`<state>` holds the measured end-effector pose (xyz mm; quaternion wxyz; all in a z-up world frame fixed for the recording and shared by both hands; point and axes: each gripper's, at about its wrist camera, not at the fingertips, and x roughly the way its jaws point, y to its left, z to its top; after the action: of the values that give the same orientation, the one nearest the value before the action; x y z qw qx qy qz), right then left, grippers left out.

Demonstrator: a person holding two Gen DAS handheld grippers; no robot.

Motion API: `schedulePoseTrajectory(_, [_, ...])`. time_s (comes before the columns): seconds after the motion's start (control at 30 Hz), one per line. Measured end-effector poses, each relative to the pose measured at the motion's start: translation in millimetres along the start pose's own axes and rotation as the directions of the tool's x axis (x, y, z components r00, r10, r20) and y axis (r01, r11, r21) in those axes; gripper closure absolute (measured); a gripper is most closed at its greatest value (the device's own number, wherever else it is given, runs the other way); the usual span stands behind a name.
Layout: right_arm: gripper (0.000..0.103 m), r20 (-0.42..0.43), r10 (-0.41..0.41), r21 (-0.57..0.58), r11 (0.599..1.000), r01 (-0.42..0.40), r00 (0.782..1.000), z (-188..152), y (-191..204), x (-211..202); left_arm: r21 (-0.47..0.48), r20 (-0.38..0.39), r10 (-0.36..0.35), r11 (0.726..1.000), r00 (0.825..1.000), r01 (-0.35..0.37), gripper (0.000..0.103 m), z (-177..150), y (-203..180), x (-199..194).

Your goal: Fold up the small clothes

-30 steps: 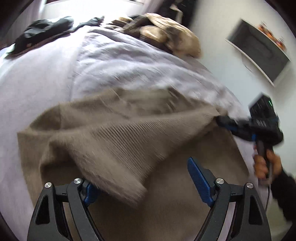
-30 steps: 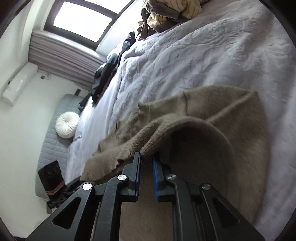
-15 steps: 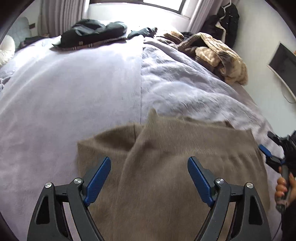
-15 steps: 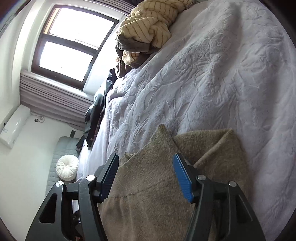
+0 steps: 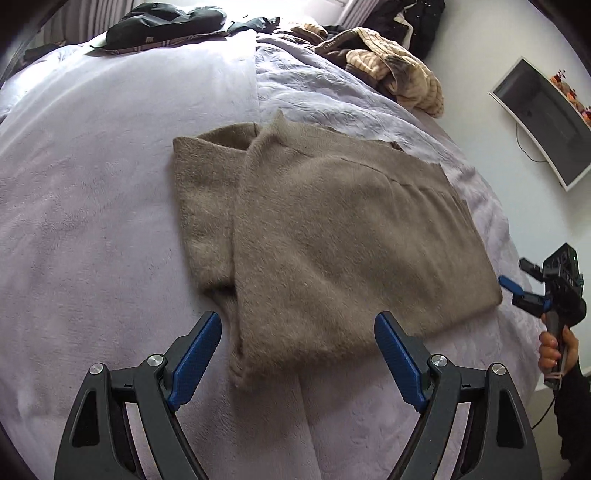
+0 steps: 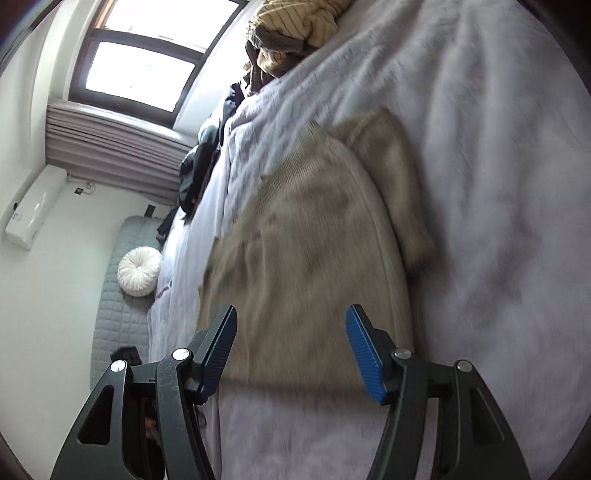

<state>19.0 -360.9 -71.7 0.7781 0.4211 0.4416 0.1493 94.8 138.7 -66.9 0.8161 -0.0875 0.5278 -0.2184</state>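
Fold just laid; taupe sweater [image 5: 332, 236] lay flat on lavender bedspread [image 5: 92, 206], fuzzy knit, rough rectangle, one layer lapped over another. Left gripper [image 5: 297, 354] wide, empty. Right gripper [image 6: 291, 345] empty above sweater's near edge, jaws just opened. Next likely: regrasp edge for second fold, or smooth.

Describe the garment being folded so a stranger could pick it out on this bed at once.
Start from the wide bed covered in pale lilac bedding. Near its close edge, apart from the clothes piled at the far side, lies the taupe sweater, folded into a flat block. Unlike the crumpled cream striped knit and the black garment beyond it, it is plain, fuzzy and neatly squared.
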Motion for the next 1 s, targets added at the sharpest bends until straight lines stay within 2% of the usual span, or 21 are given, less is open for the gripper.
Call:
schedulePoseTrajectory(0.1, [0.037, 0.002, 0.004, 0.059, 0.998, -0.004, 1.000, -27, -13, -16, 0.020, 0.001, -0.026, 0.999, 1.000, 0.026, 0.018, -1, -8, 2])
schedulePoseTrajectory(0.27, [0.037, 0.022, 0.011, 0.161, 0.987, -0.014, 1.000, -44, -32, -23, 0.015, -0.030, -0.040, 0.999, 0.999, 0.040, 0.018, 4, -14, 15])
schedulePoseTrajectory(0.3, [0.037, 0.018, -0.006, 0.176, 0.984, 0.003, 1.000, -46, -36, -21, 0.014, -0.041, -0.037, 0.999, 0.998, 0.037, 0.032, 5, -15, 17])
schedulePoseTrajectory(0.33, [0.037, 0.017, -0.013, 0.192, 0.981, 0.009, 1.000, -46, -39, -19, 0.018, -0.061, -0.041, 0.999, 0.997, 0.042, 0.063, 5, -16, 20])
schedulePoseTrajectory(0.37, [0.037, 0.022, -0.010, 0.214, 0.977, 0.005, 1.000, -47, -43, -17, 0.016, -0.091, -0.033, 0.999, 0.995, 0.035, 0.076, 6, -15, 24])
schedulePoseTrajectory(0.4, [0.037, 0.037, 0.002, 0.246, 0.969, -0.011, 0.999, -45, -48, -13, 0.009, -0.101, -0.027, 1.000, 0.995, 0.028, 0.087, 6, -14, 26])
schedulePoseTrajectory(0.47, [0.046, 0.068, 0.031, 0.280, 0.959, -0.049, 0.997, -40, -54, -7, -0.008, -0.094, -0.043, 0.999, 0.995, 0.042, 0.094, 6, -11, 24])
schedulePoseTrajectory(0.5, [0.068, 0.090, 0.050, 0.285, 0.956, -0.073, 0.995, -35, -55, -4, -0.014, -0.083, -0.045, 0.999, 0.996, 0.044, 0.095, 6, -10, 21])
schedulePoseTrajectory(0.53, [0.095, 0.101, 0.053, 0.281, 0.956, -0.080, 0.993, -32, -55, -2, -0.020, -0.070, -0.046, 0.999, 0.997, 0.045, 0.095, 6, -9, 17])
schedulePoseTrajectory(0.63, [0.095, 0.098, 0.051, 0.260, 0.963, -0.075, 0.994, -27, -49, 1, -0.018, -0.018, -0.057, 0.998, 0.998, 0.056, 0.096, 3, -8, -3])
schedulePoseTrajectory(0.73, [0.095, 0.073, 0.033, 0.170, 0.984, -0.045, 0.997, -22, -29, -8, 0.005, 0.013, -0.064, 0.998, 0.998, 0.064, 0.096, -4, -5, -18])
schedulePoseTrajectory(0.9, [0.095, 0.022, -0.092, 0.128, 0.988, 0.089, 0.996, -19, -38, -11, -0.013, -0.051, -0.007, 1.000, 0.999, 0.006, 0.096, -28, 13, 2])
schedulePoseTrajectory(1.0, [0.095, -0.003, -0.114, 0.159, 0.981, 0.113, 0.993, -23, -56, -3, -0.023, -0.057, 0.015, 1.000, 0.998, -0.016, 0.096, -39, 21, 8])
